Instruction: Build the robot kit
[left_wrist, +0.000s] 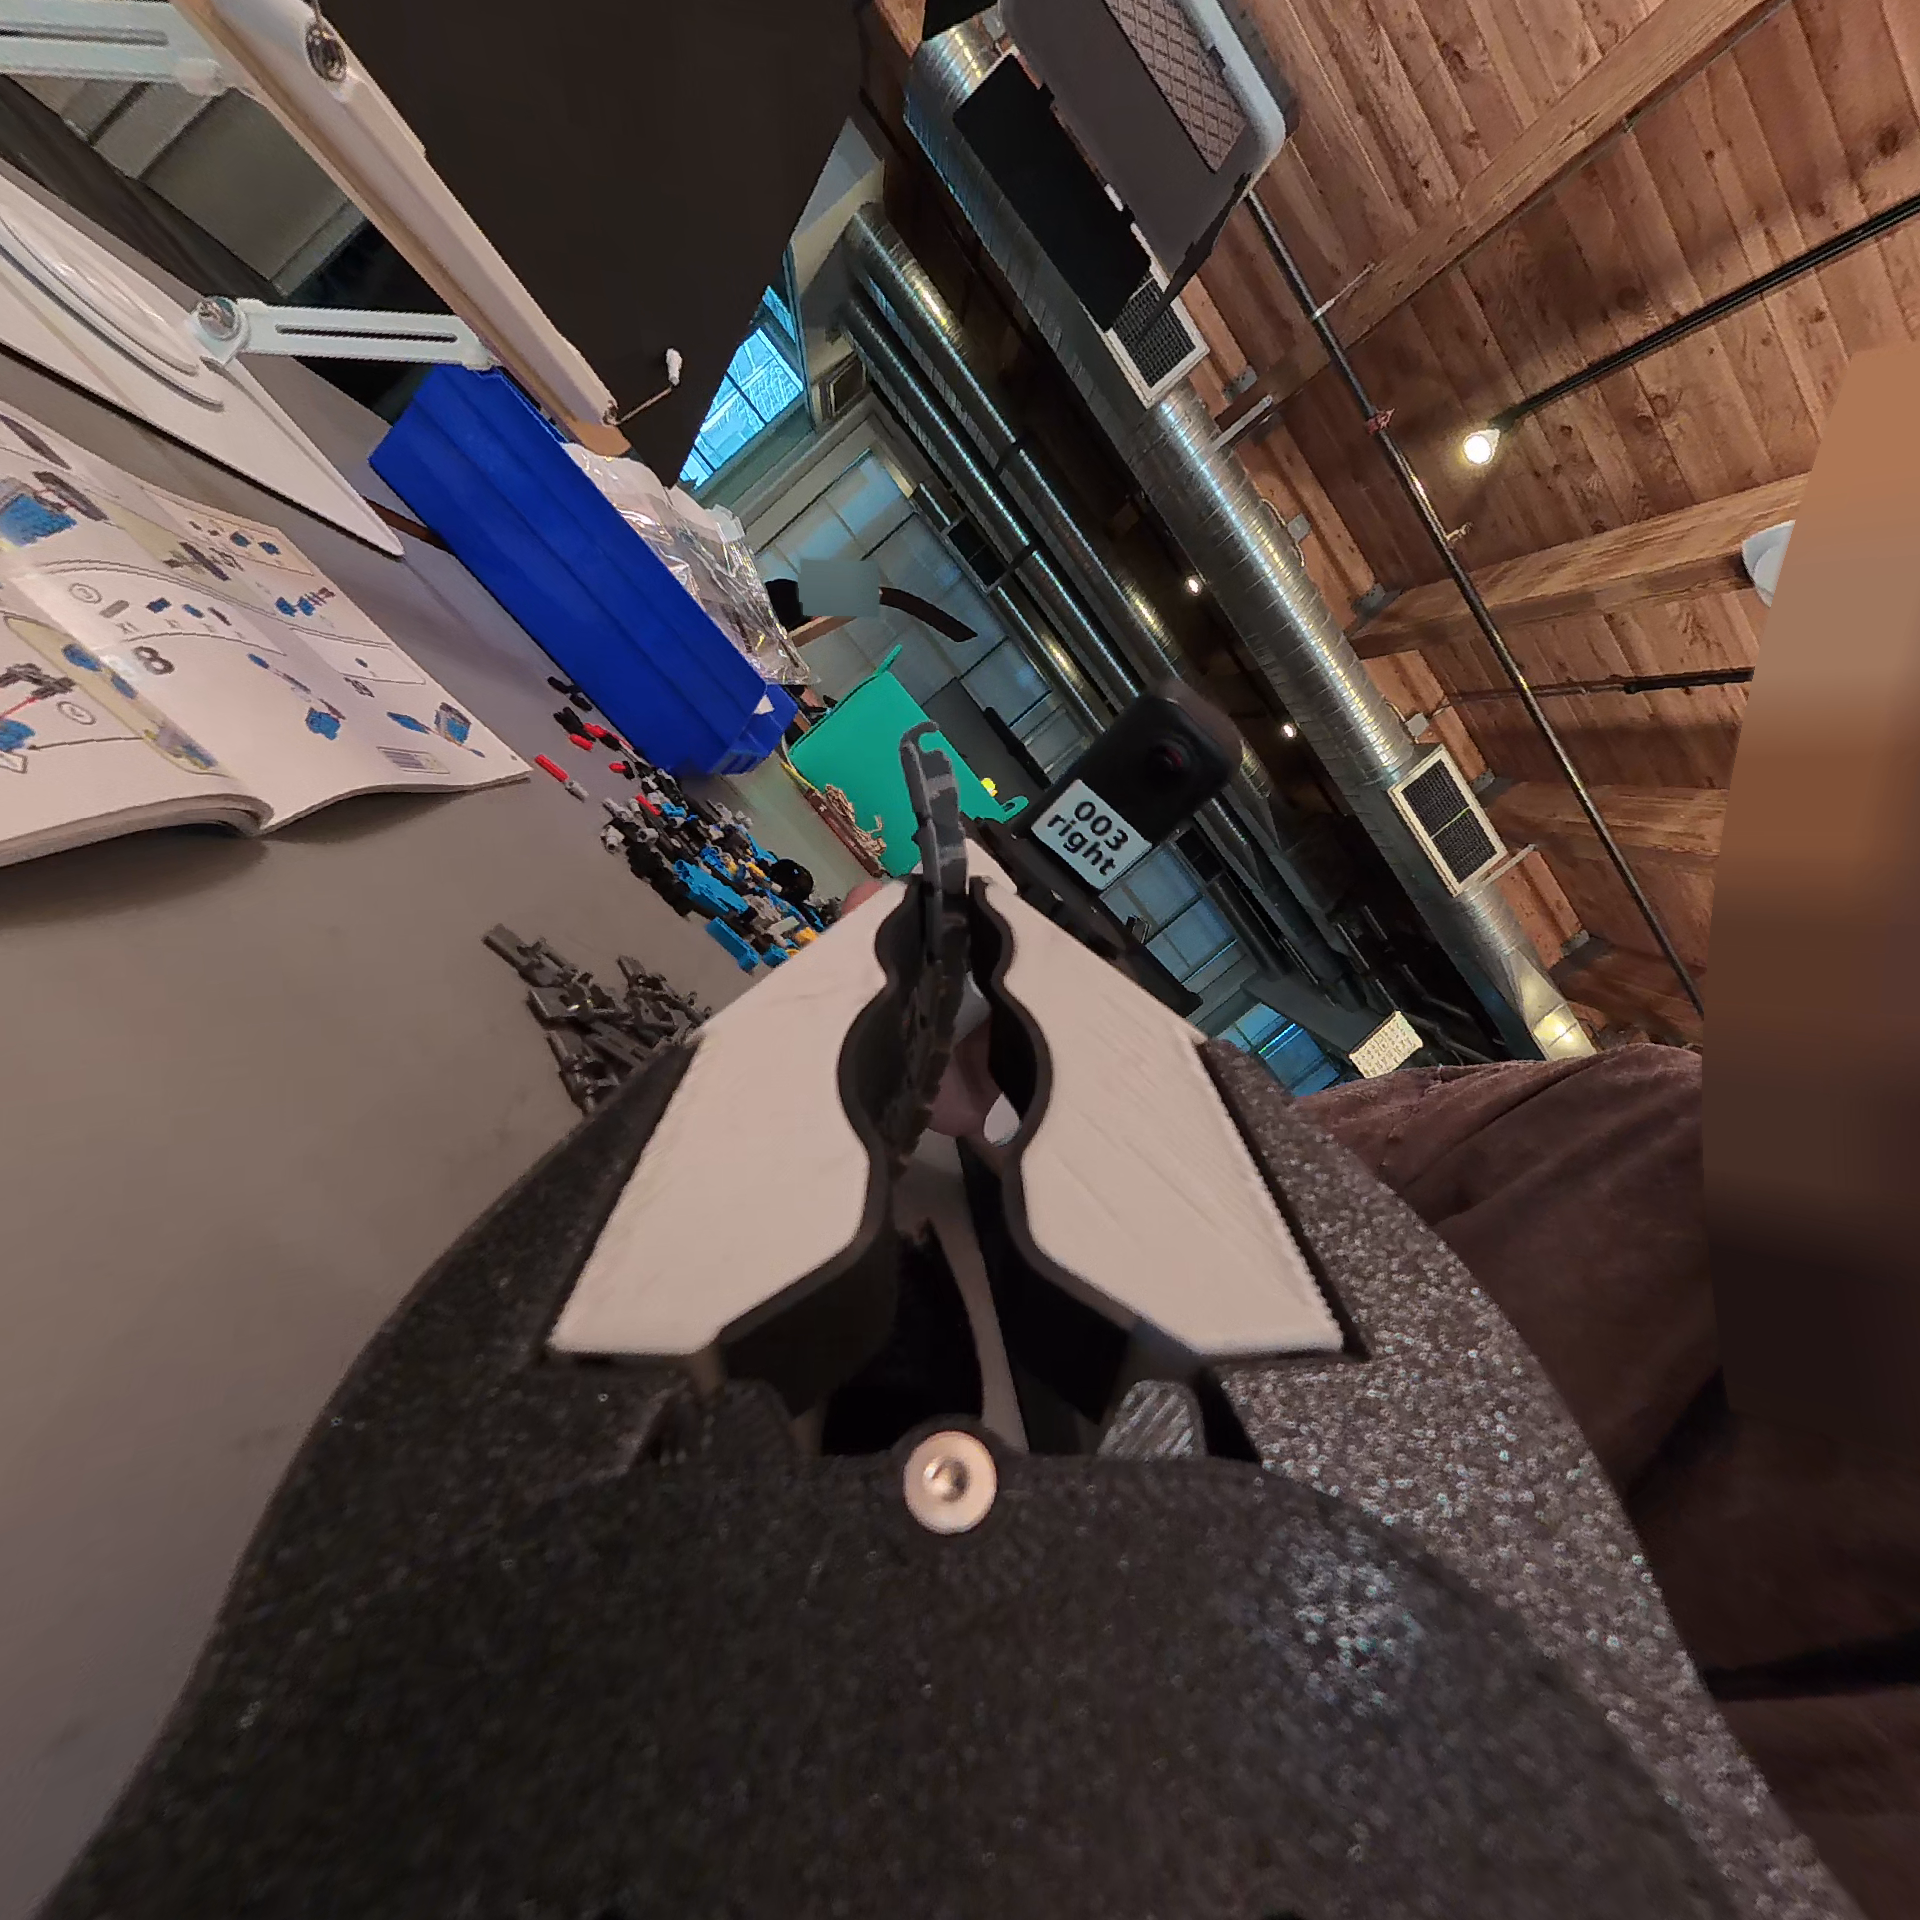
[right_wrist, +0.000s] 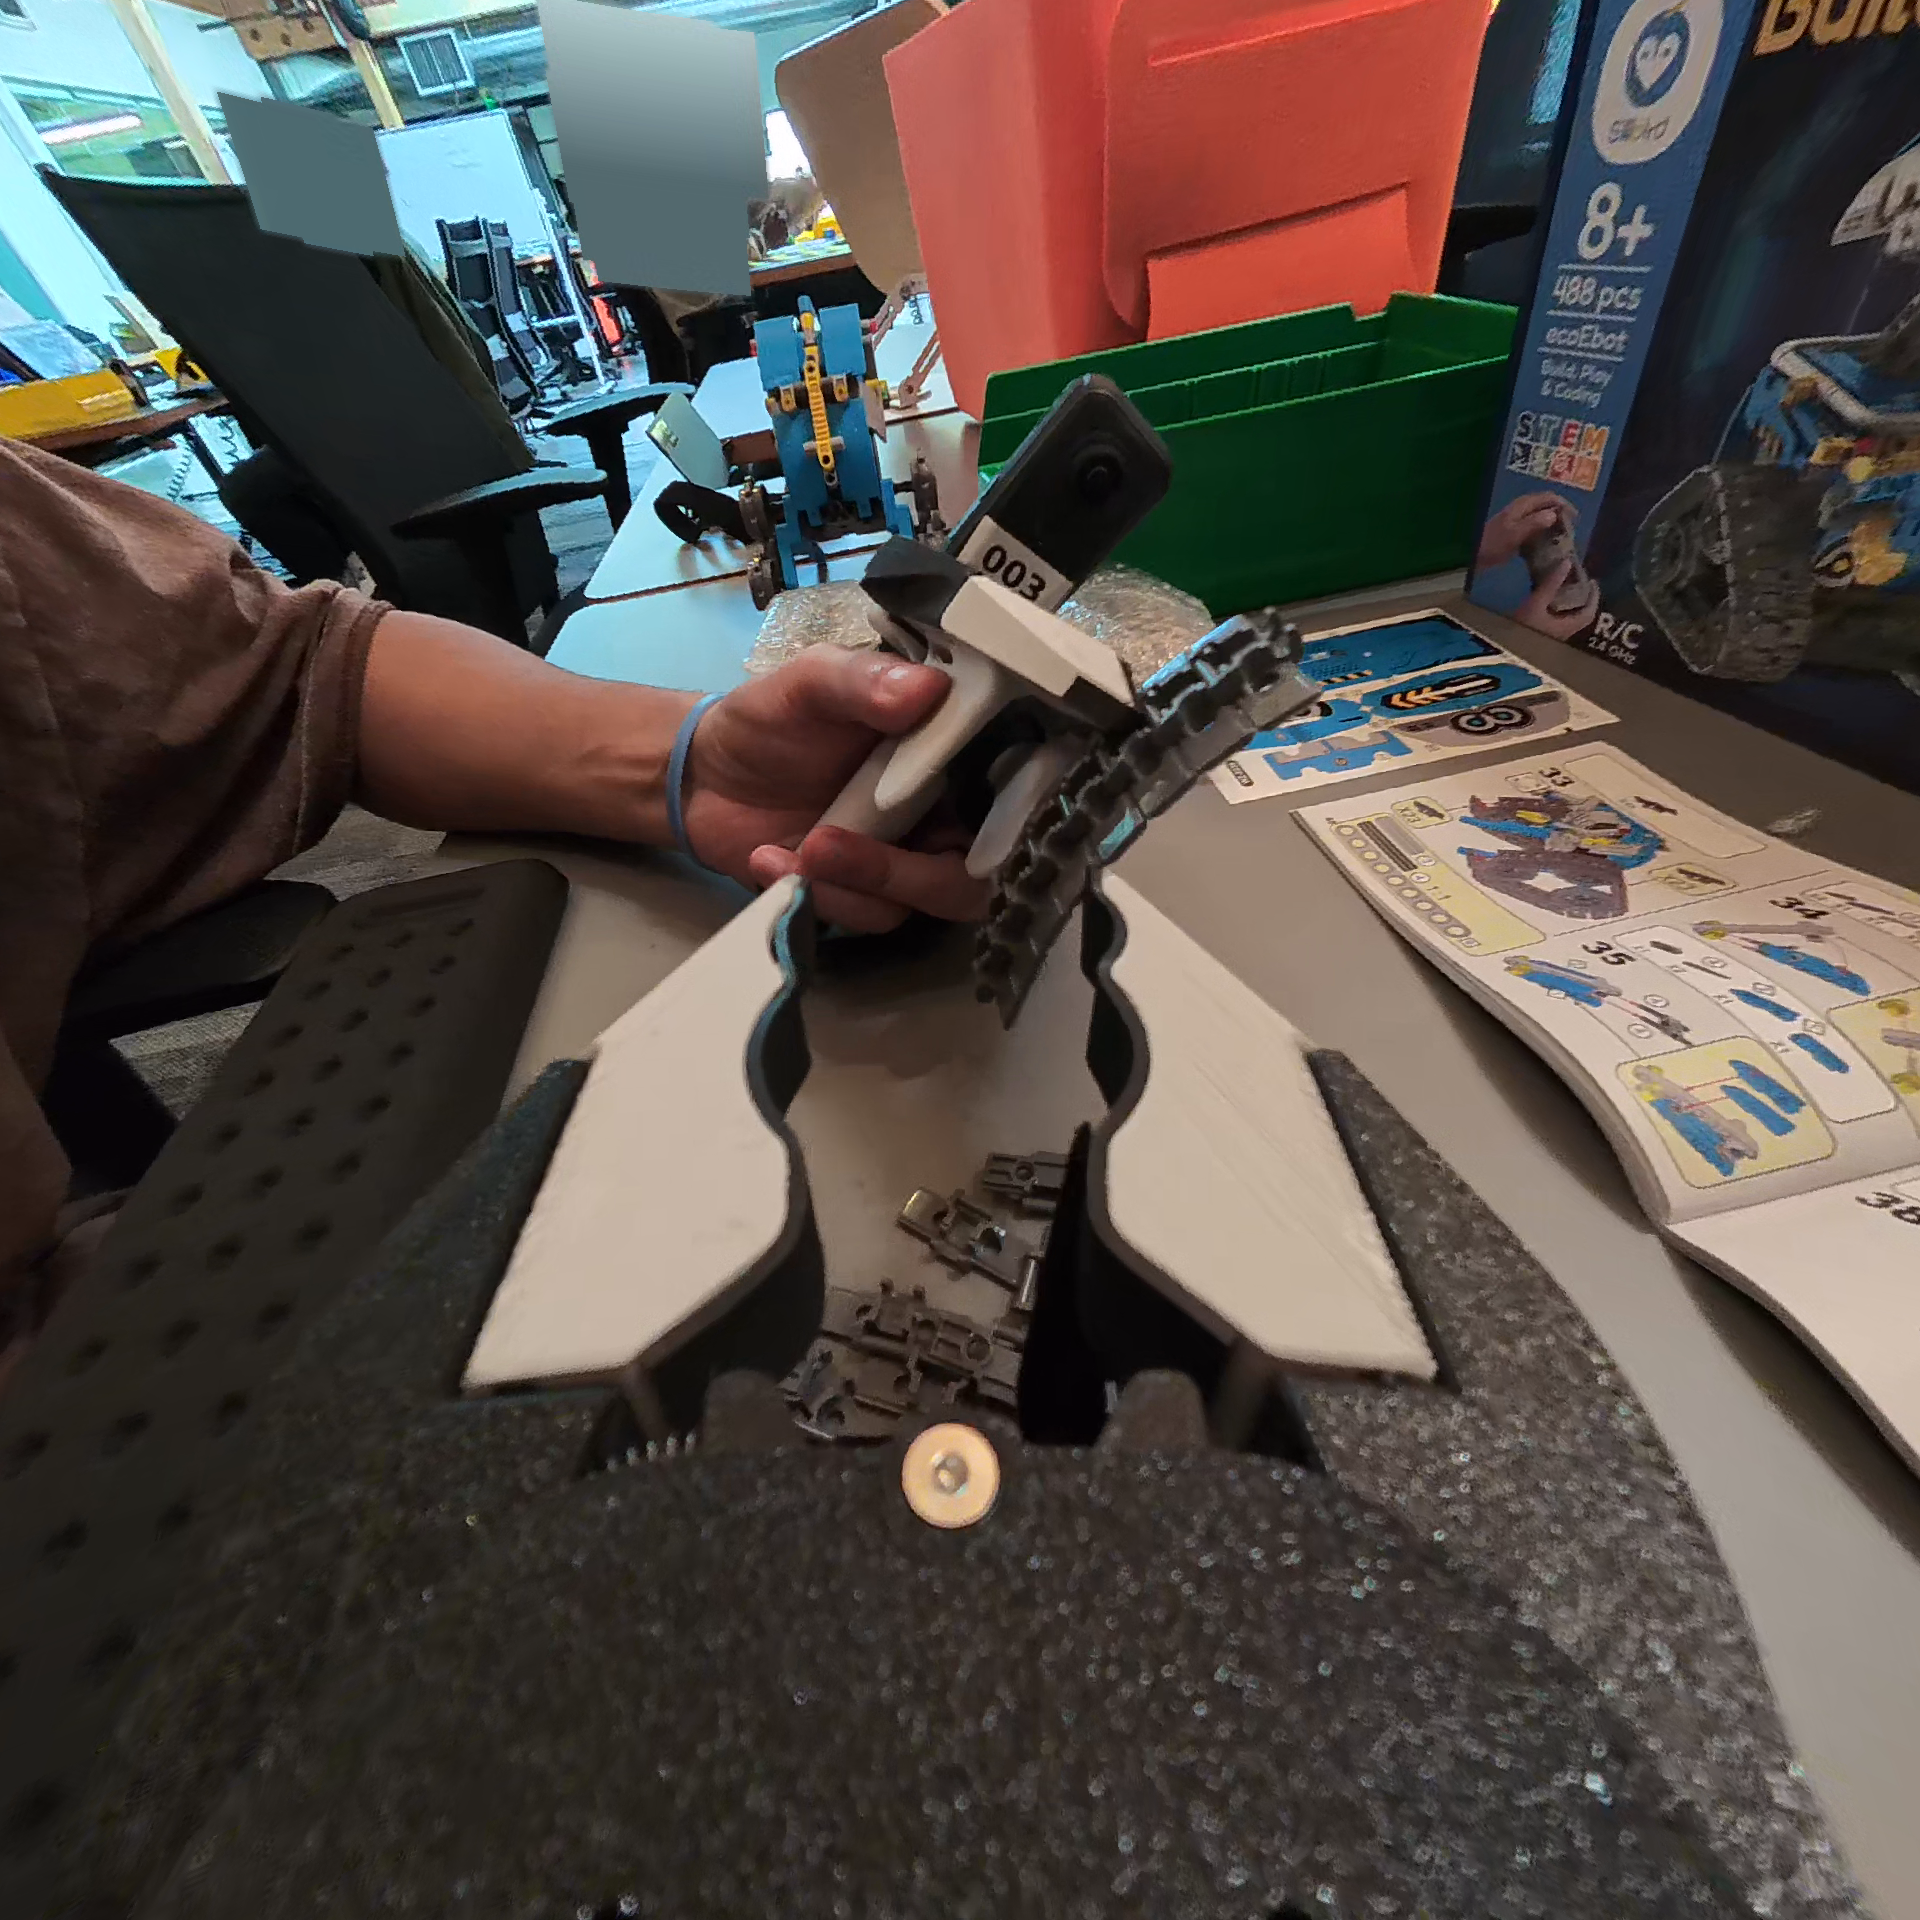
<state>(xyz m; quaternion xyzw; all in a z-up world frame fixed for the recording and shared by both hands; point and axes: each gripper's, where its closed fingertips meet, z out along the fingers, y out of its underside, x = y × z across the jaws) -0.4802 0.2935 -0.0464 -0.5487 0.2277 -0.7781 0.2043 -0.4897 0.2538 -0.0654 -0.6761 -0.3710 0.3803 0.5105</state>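
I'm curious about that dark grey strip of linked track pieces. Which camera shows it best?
The right wrist view: the track strip shows side-on, links visible, clamped in the left gripper. The left wrist view sees it only edge-on, a thin dark sliver between that gripper's own fingers.

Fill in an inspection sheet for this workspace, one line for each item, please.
Surface: grey table, mostly bare at the near edge.
Job's things: dark grey track strip; loose track links; open instruction booklet.
Clutter: sticker sheet, kit box, green bin, blue bin, pile of small bricks.
Grippers: left gripper shut on the track strip, held in a hand; right gripper open above the loose track links, near the strip's lower end.
Cables: nothing seen.
Surroundings: blue model on the next table, office chairs, wooden ceiling.
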